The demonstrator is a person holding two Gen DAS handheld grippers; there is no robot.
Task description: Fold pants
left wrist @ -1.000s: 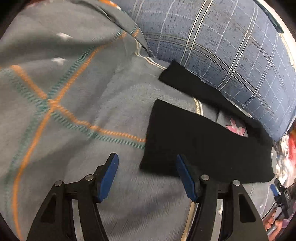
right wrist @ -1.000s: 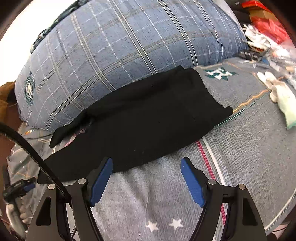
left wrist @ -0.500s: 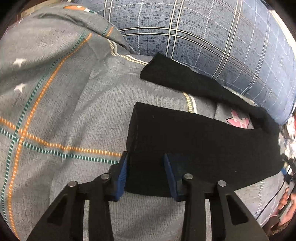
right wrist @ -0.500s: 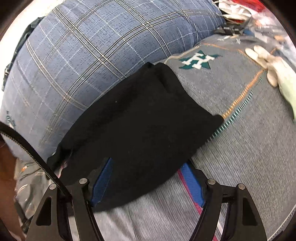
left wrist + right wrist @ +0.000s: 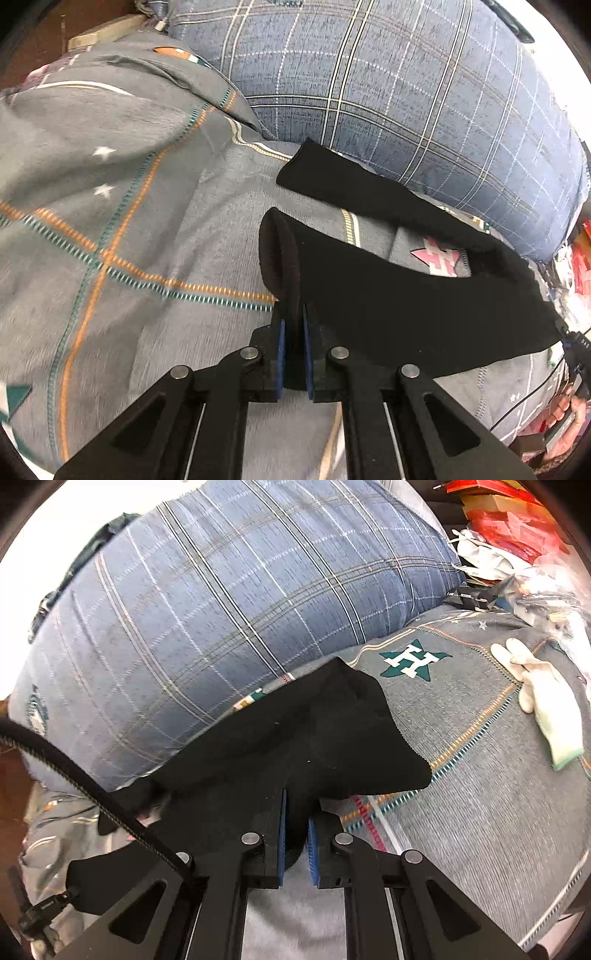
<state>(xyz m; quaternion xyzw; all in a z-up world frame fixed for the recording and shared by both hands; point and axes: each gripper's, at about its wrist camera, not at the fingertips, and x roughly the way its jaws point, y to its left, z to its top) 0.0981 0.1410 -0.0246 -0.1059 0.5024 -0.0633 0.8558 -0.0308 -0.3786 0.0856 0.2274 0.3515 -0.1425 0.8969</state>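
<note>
Black pants (image 5: 406, 295) lie across a grey patterned blanket (image 5: 129, 206), legs spread apart toward the left. My left gripper (image 5: 291, 332) is shut on the hem of the near leg, and the cloth there is pinched up into a fold. The far leg (image 5: 332, 181) lies flat against the pillow. In the right wrist view my right gripper (image 5: 295, 823) is shut on the near edge of the pants' (image 5: 295, 738) waist end, which is lifted and bunched.
A big blue plaid pillow (image 5: 406, 92) lies right behind the pants, also in the right wrist view (image 5: 221, 609). A white glove (image 5: 543, 698) lies on the blanket at right. Clutter of bags and red boxes (image 5: 509, 535) sits at far right.
Both grippers moved onto the pants and closed from open. The left one pinched the leg hem, the right one the waist edge, and the cloth has lifted.
</note>
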